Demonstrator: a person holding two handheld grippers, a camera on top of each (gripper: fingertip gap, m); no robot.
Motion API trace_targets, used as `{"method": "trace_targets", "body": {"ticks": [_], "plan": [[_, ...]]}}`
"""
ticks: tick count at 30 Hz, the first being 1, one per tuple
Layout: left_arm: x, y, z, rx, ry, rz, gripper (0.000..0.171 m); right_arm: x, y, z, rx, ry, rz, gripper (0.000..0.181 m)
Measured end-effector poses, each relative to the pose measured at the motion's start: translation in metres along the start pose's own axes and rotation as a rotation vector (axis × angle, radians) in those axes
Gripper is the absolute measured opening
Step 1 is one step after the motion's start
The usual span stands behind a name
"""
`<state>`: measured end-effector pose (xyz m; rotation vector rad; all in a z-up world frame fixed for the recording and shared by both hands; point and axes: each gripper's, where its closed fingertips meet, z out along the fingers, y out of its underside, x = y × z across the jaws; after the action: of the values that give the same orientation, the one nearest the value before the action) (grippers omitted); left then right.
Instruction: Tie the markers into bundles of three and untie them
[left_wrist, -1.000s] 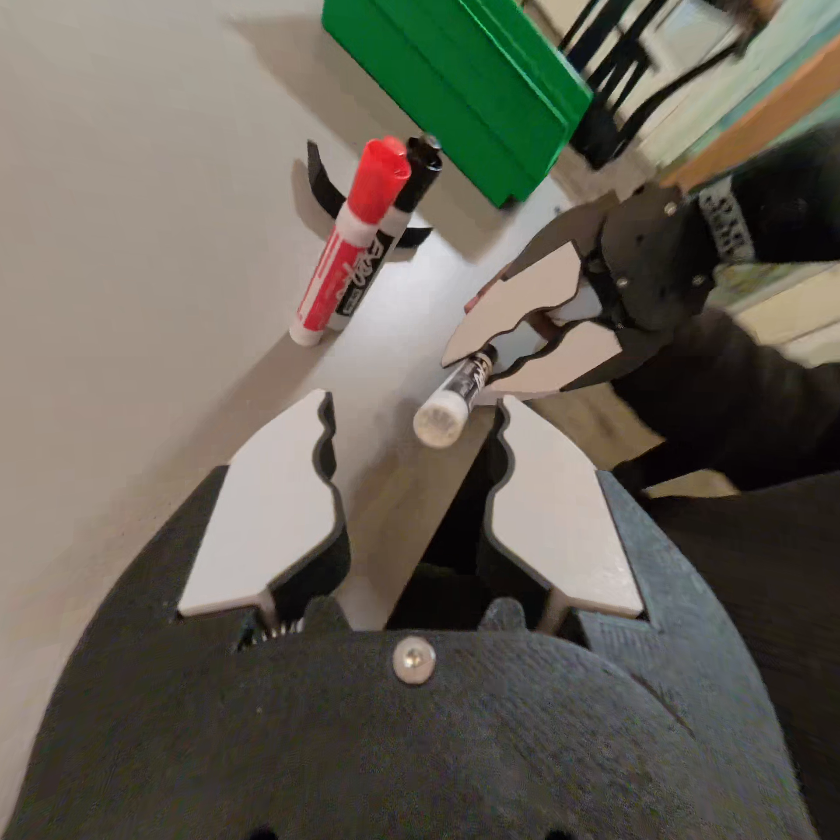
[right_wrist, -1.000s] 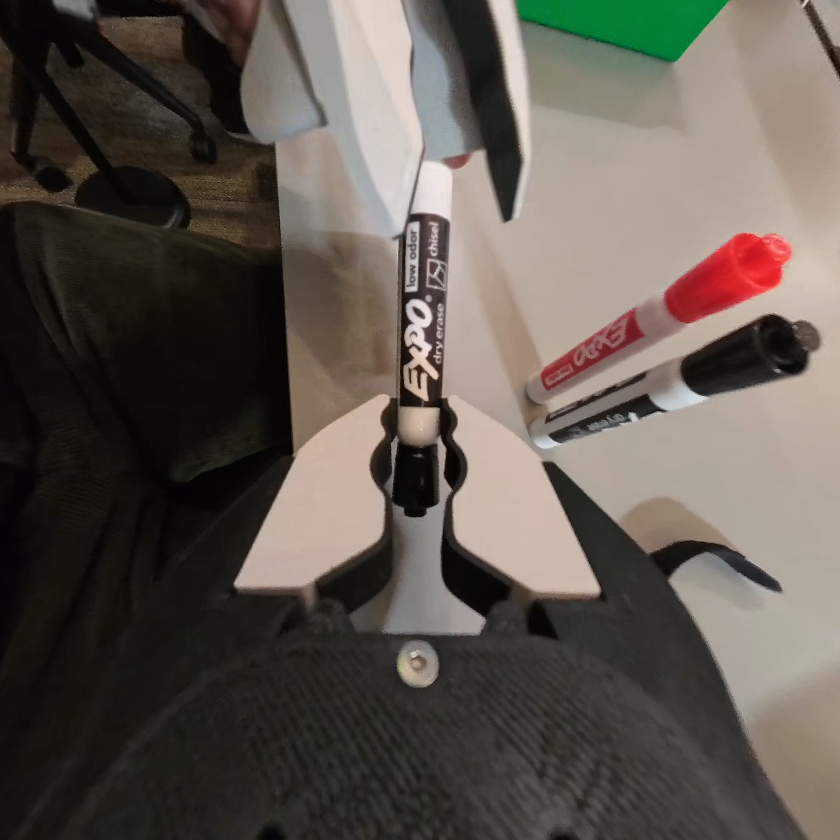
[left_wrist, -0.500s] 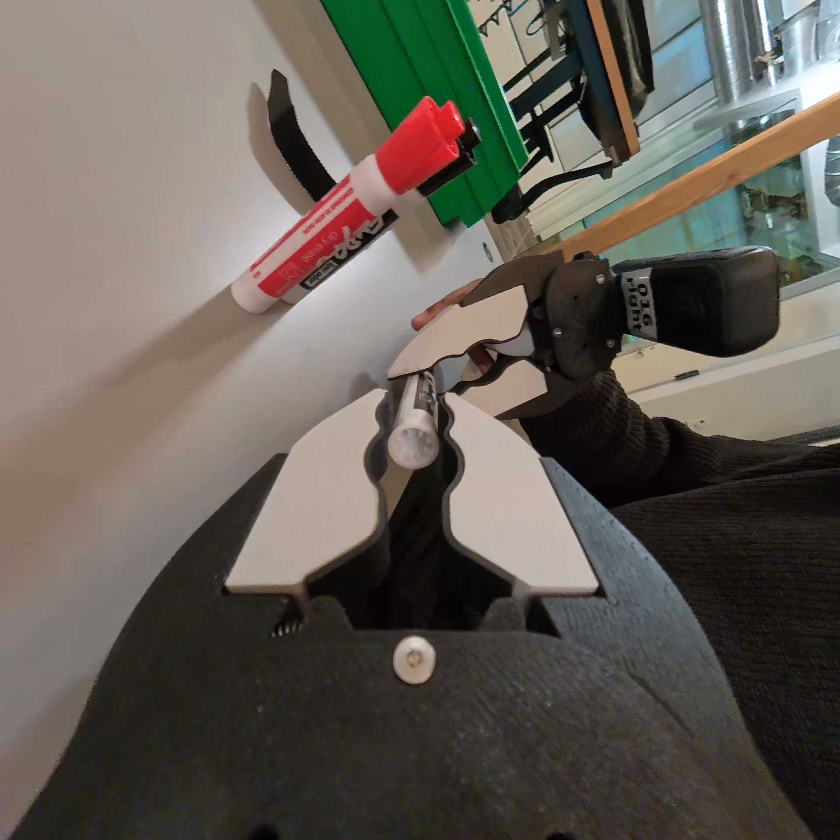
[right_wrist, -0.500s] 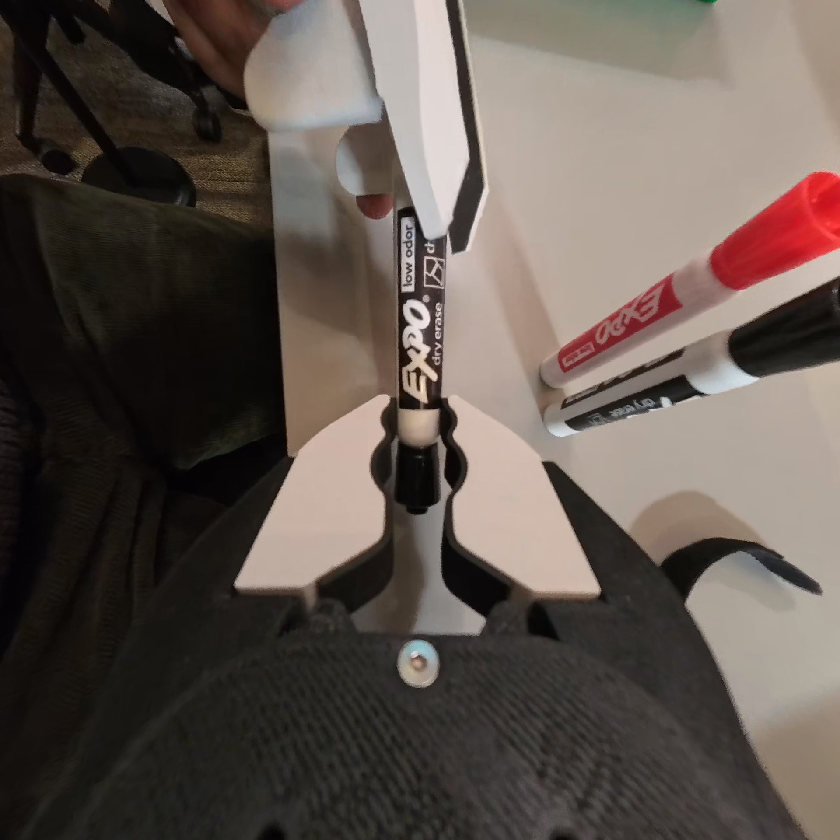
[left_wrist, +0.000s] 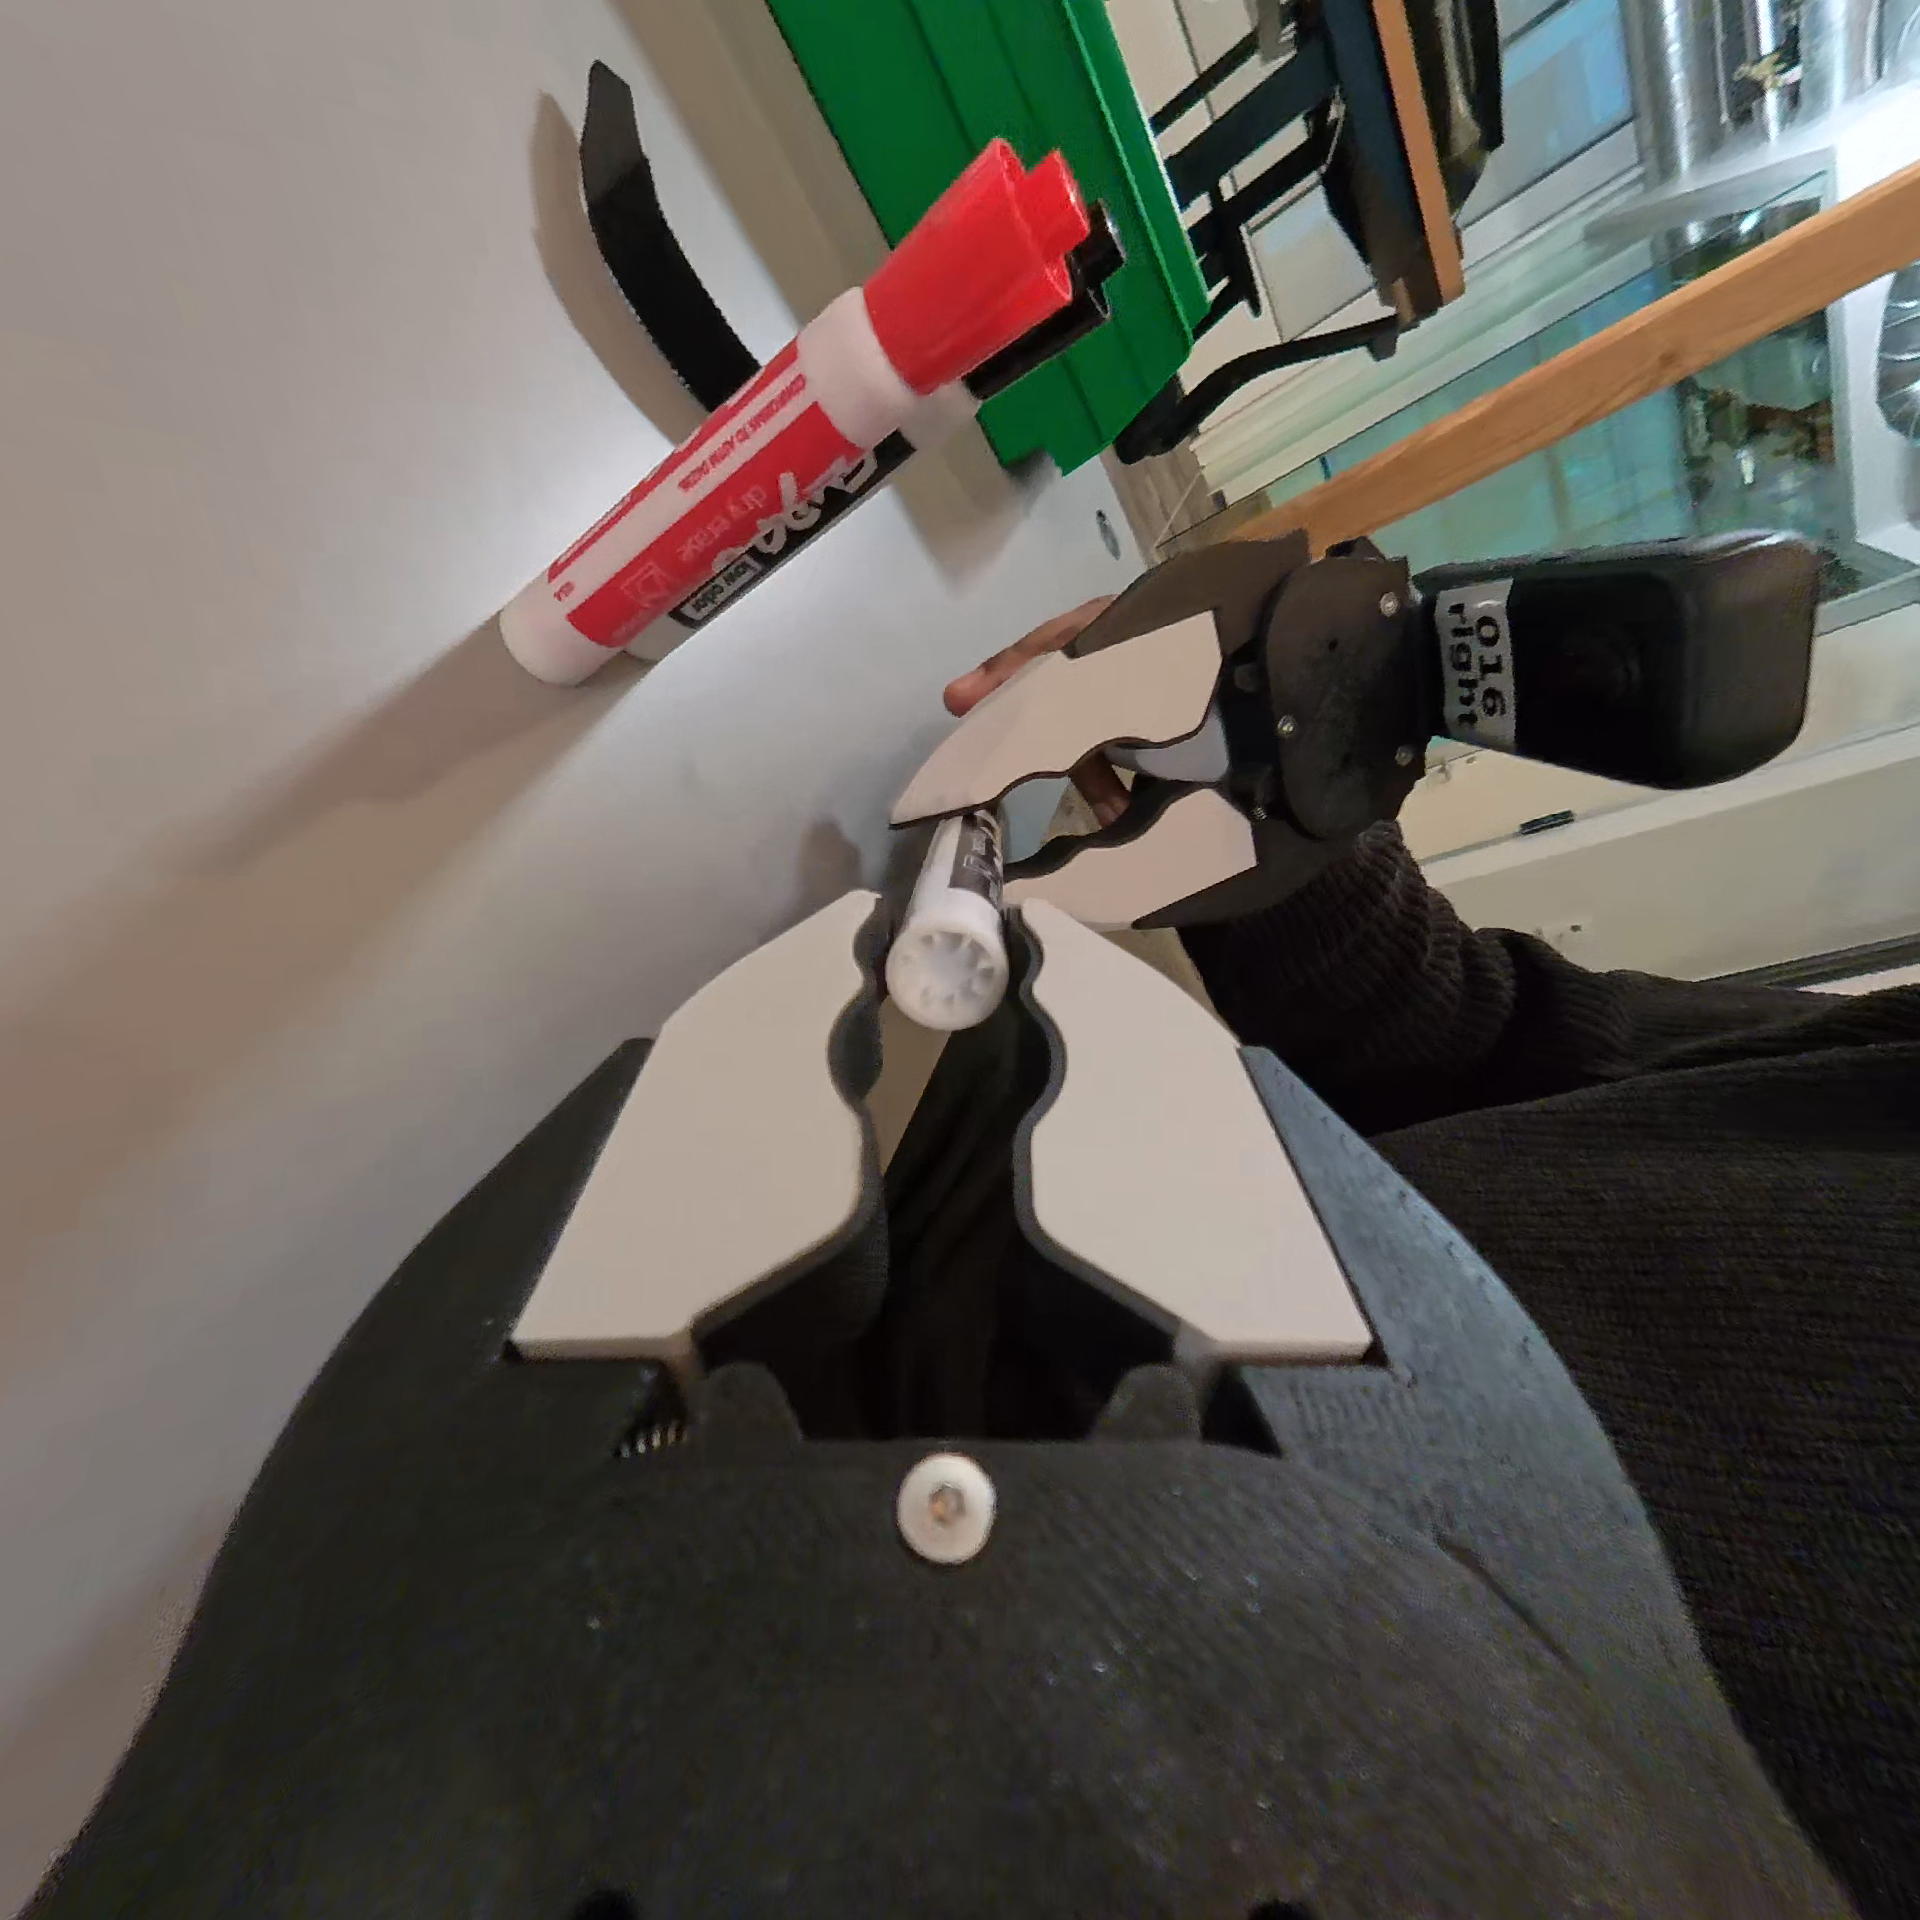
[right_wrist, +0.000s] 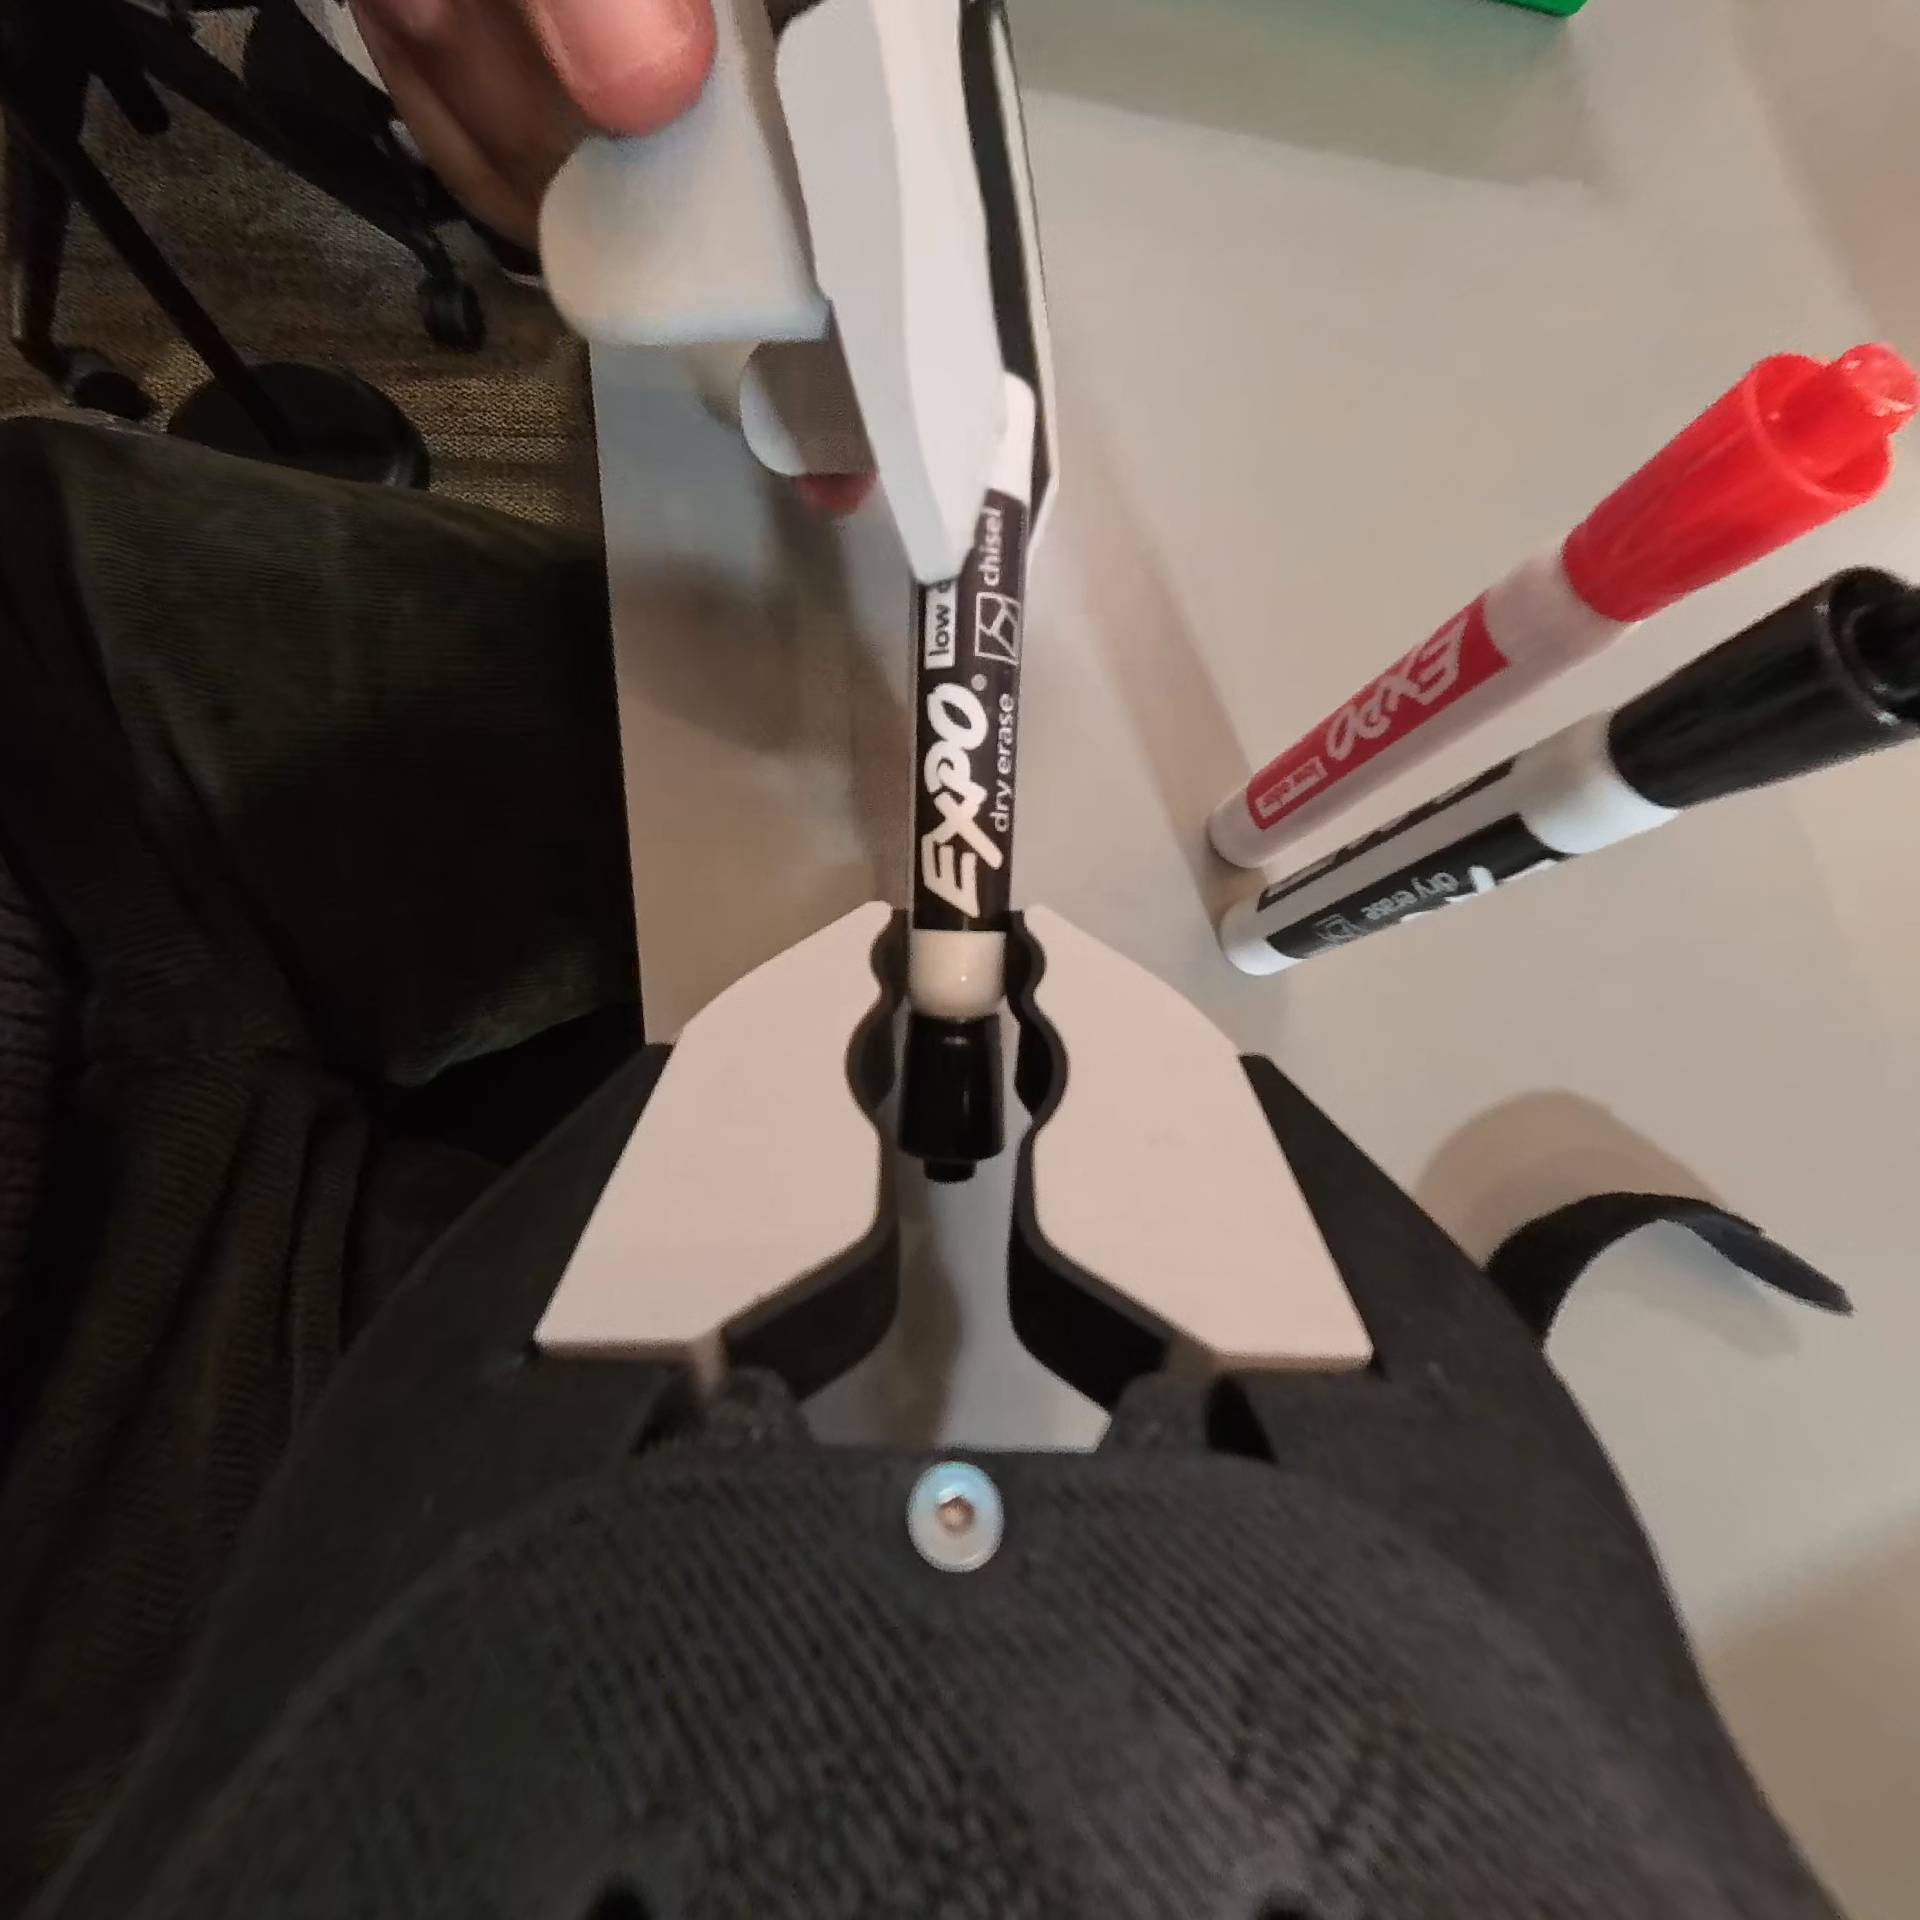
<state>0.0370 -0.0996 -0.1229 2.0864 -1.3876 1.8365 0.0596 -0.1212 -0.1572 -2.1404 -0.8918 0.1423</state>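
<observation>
Now the left claw (left_wrist: 948, 925) has closed on the black marker's (right_wrist: 964, 769) butt end; right claw (right_wrist: 958, 935) pinches the cap end. Handover underway; red marker (right_wrist: 1558, 623) and its black neighbour wait on worktop (right_wrist: 1299, 364), two o'clock.

Two markers (right_wrist: 1538, 790) and strap (right_wrist: 1662, 1247) alongside.

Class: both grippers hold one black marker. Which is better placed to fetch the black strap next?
Probably right: the black strap lies close beside the right gripper, and the left gripper also grips the black marker.
</observation>
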Motion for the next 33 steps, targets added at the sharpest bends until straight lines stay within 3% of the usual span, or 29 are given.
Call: {"method": "trace_targets", "body": {"ticks": [9,14,22,33], "plan": [[0.004,0.000,-0.004,-0.015,0.005,0.037,0.021,-0.002,-0.004,0.000,0.039,-0.015,0.013,0.019],[0.015,-0.009,-0.010,0.057,0.086,-0.002,0.021,-0.002,0.002,0.005,0.005,-0.024,0.027,0.026],[0.007,-0.003,-0.014,0.065,-0.035,0.066,0.021,-0.004,-0.006,0.011,-0.002,-0.029,-0.009,0.019],[0.012,-0.002,-0.013,0.061,0.030,0.044,0.021,-0.005,-0.003,0.012,-0.037,-0.021,-0.012,0.019]]}}
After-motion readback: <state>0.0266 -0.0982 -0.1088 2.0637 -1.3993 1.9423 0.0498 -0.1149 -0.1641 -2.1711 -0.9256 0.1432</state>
